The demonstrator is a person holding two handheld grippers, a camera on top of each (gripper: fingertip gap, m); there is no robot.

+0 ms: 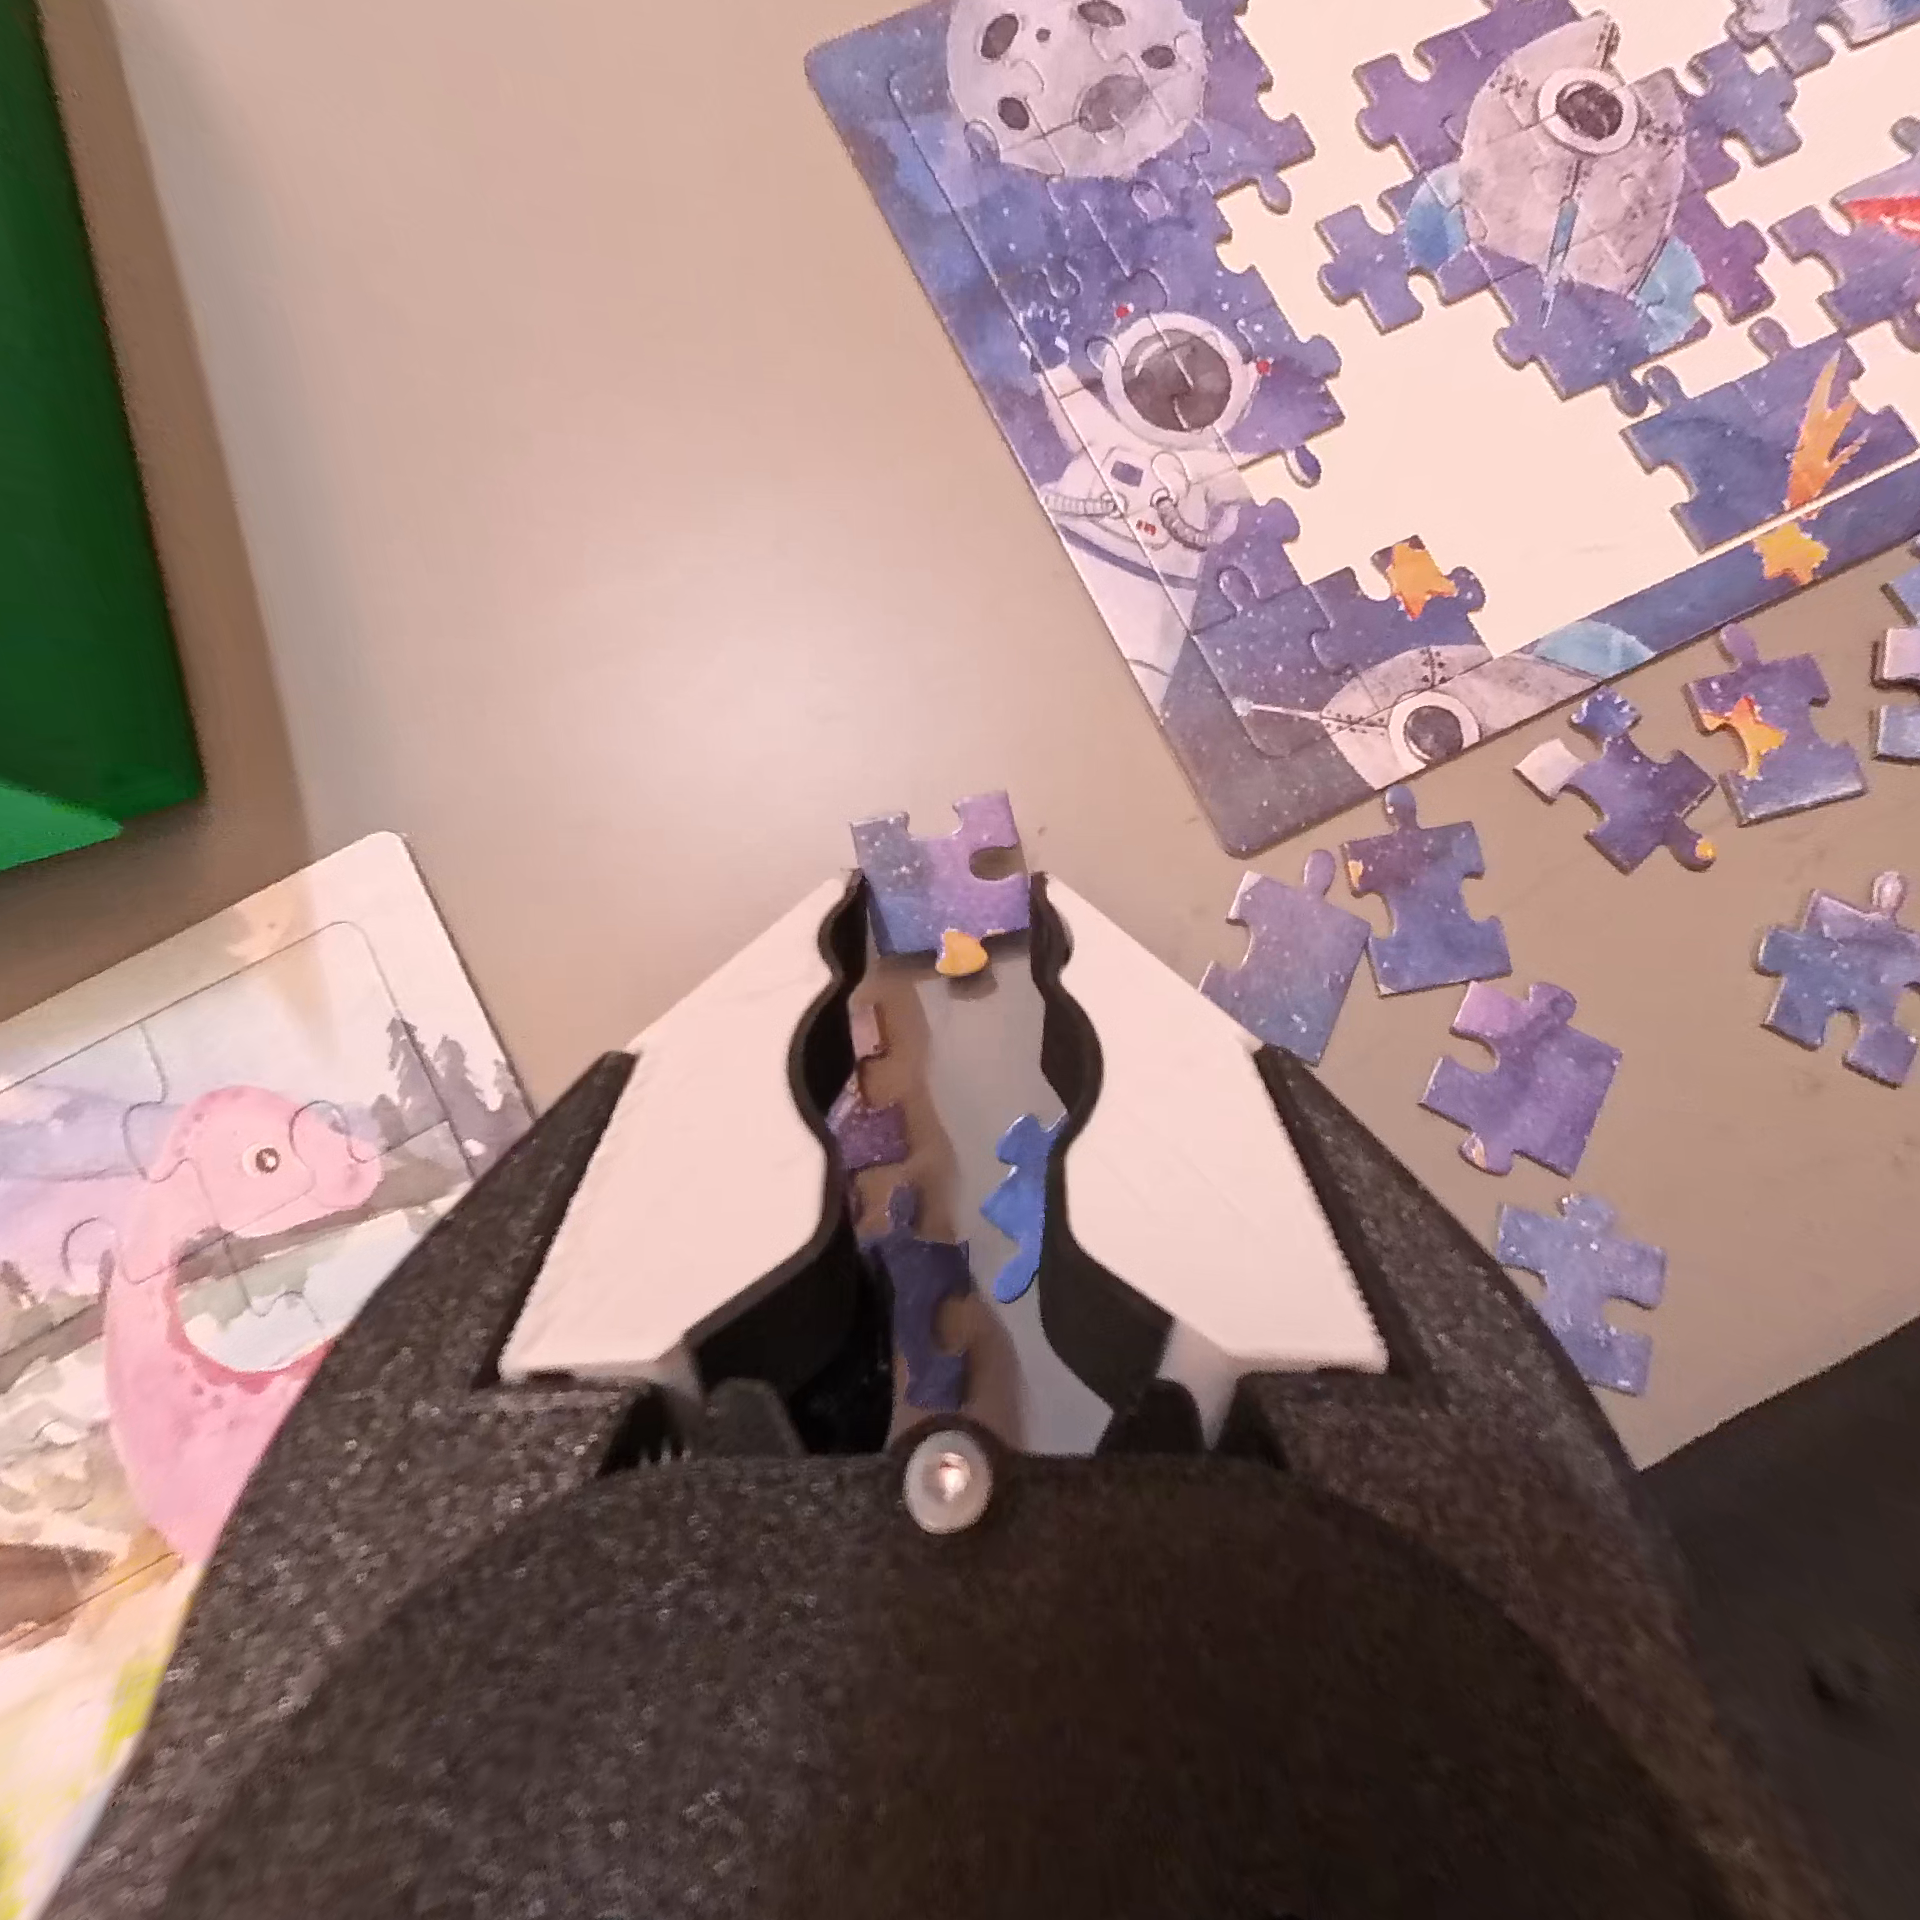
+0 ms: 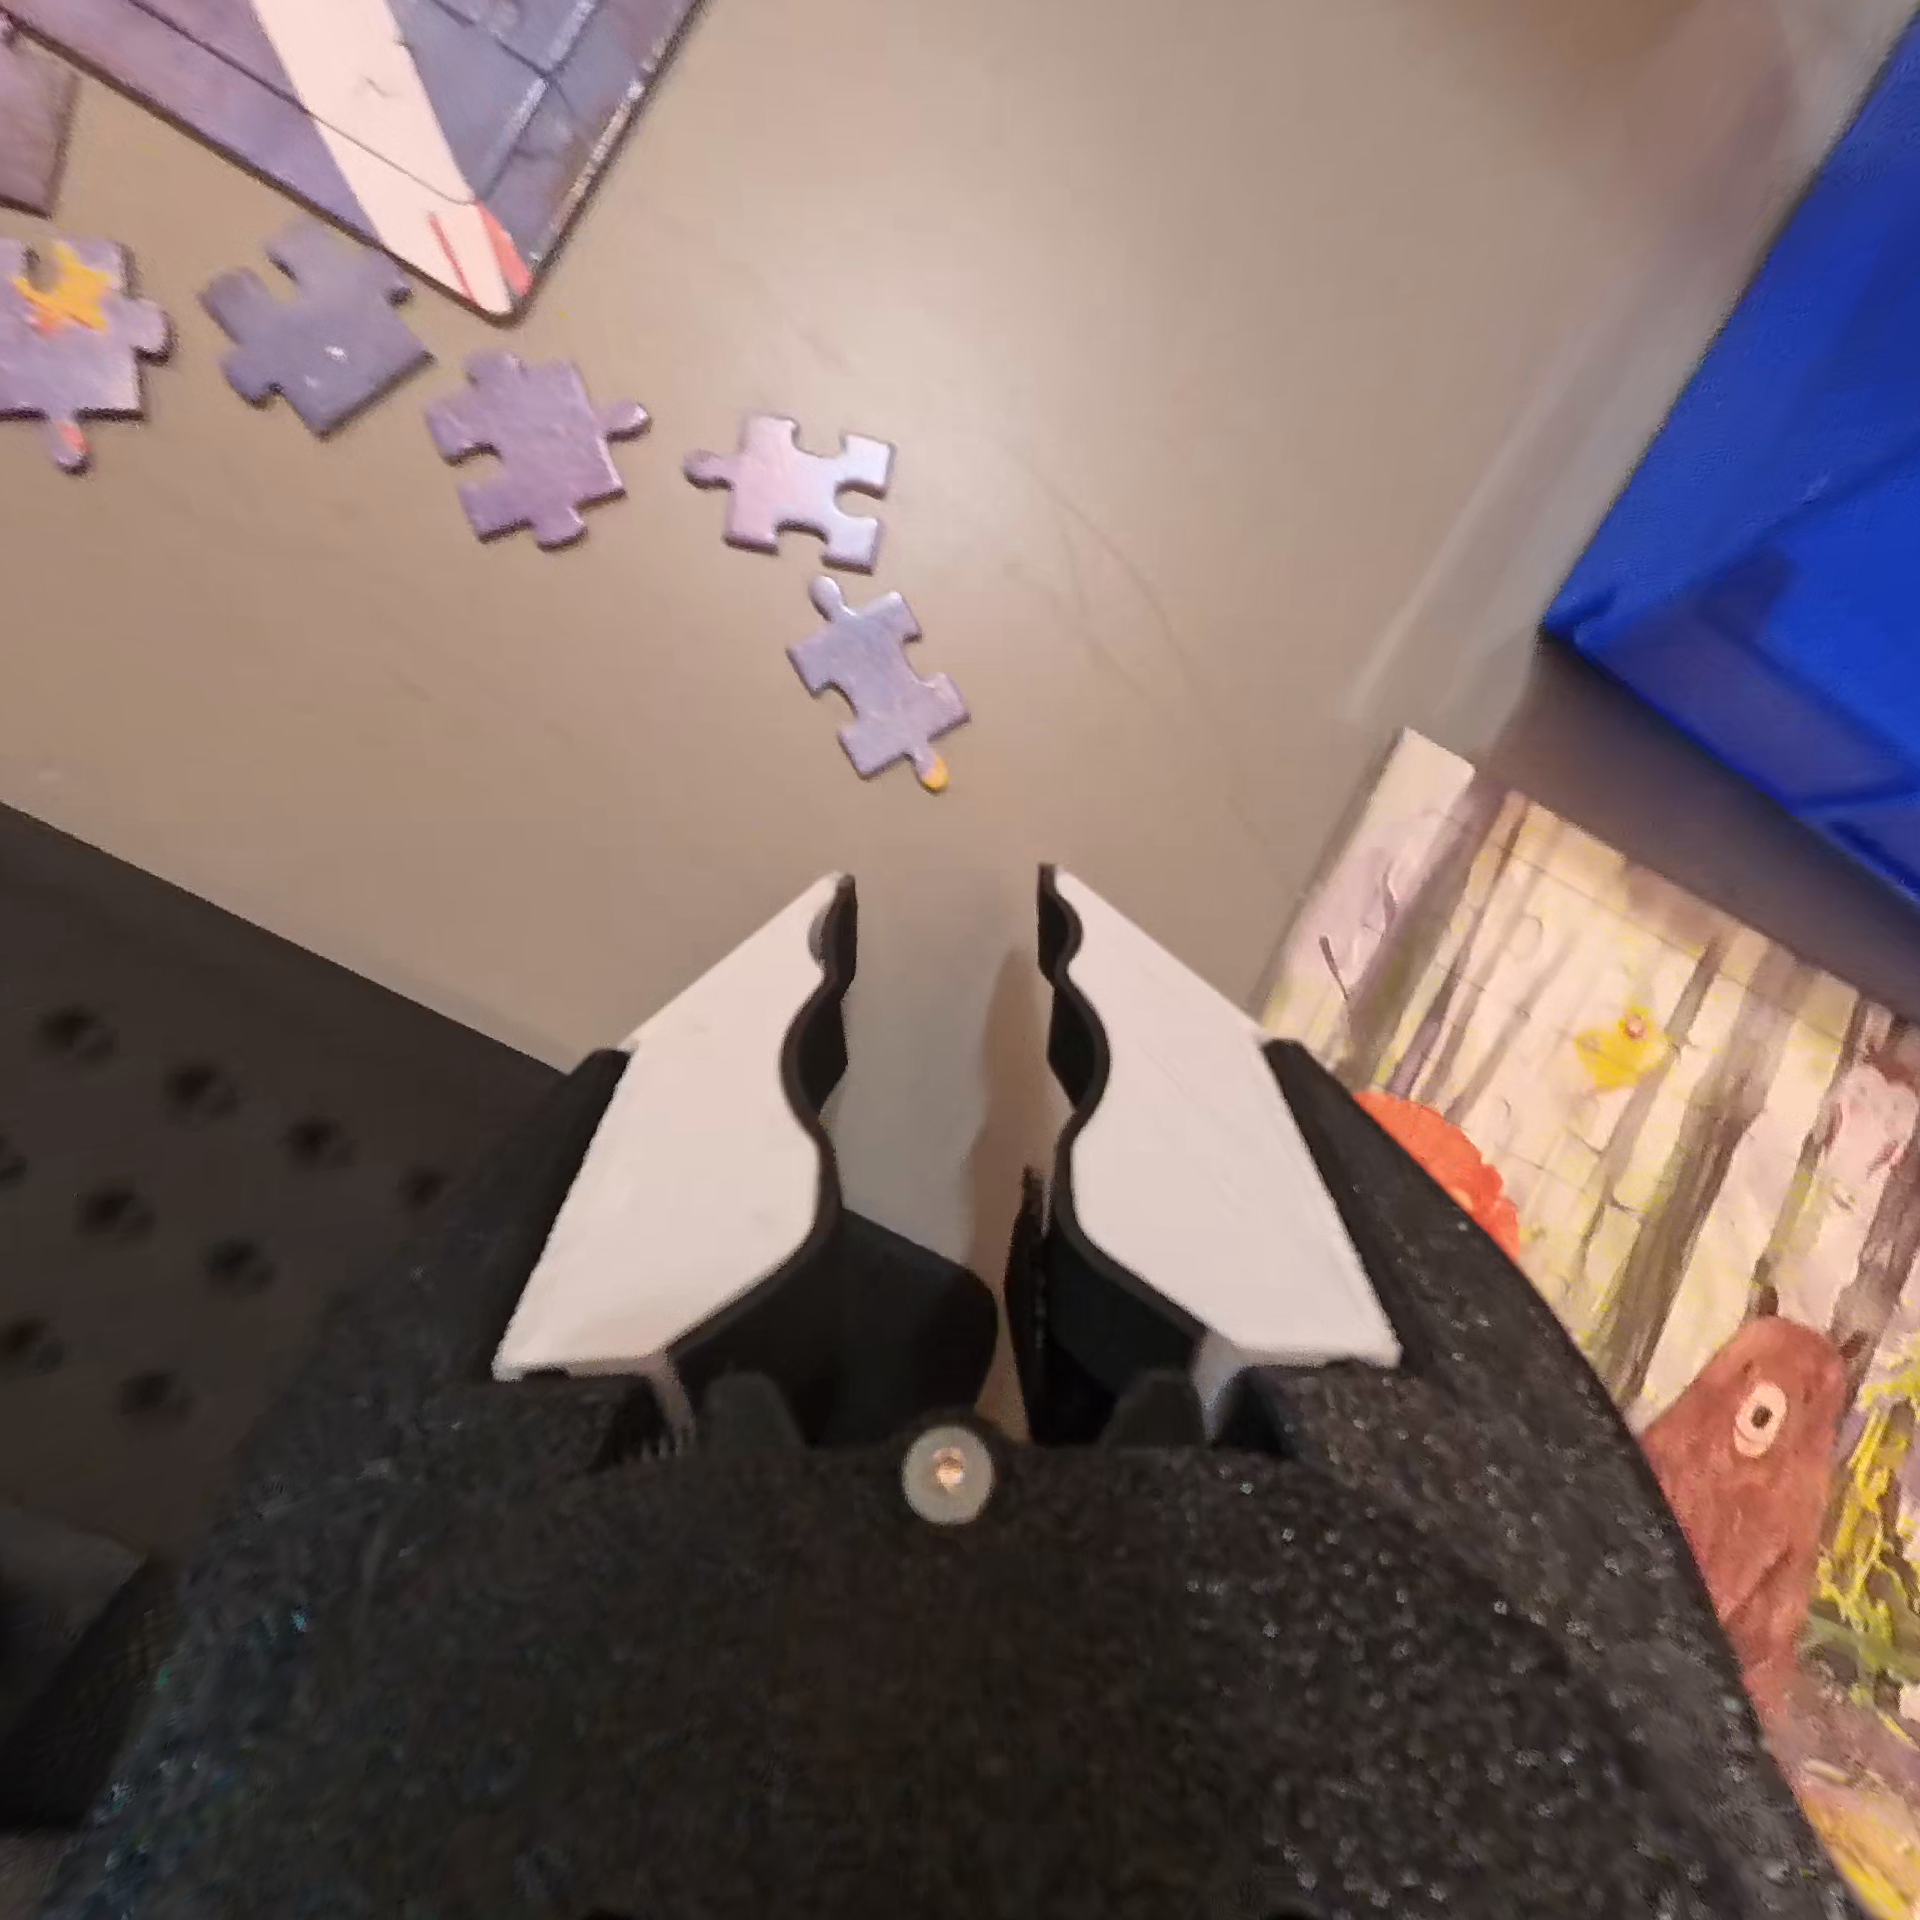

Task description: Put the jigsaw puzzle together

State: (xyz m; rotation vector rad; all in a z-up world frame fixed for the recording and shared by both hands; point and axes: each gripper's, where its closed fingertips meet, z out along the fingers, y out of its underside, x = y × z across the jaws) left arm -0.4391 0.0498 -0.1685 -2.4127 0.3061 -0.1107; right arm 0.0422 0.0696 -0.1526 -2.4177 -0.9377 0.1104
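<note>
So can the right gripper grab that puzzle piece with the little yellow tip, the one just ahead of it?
Probably yes. The right gripper is open and holds nothing, and the puzzle piece with the yellow tip lies flat on bare table just ahead, apart from the other pieces. It lies very flat, though, so pinching it may be tricky.

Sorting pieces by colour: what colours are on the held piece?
Purple-blue starry, with an orange tab; left wrist view.

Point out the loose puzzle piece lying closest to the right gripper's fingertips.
The pale purple piece with the small yellow tab, just ahead of the open right gripper. The other loose pieces lie farther off, in a row toward the puzzle board.
</note>
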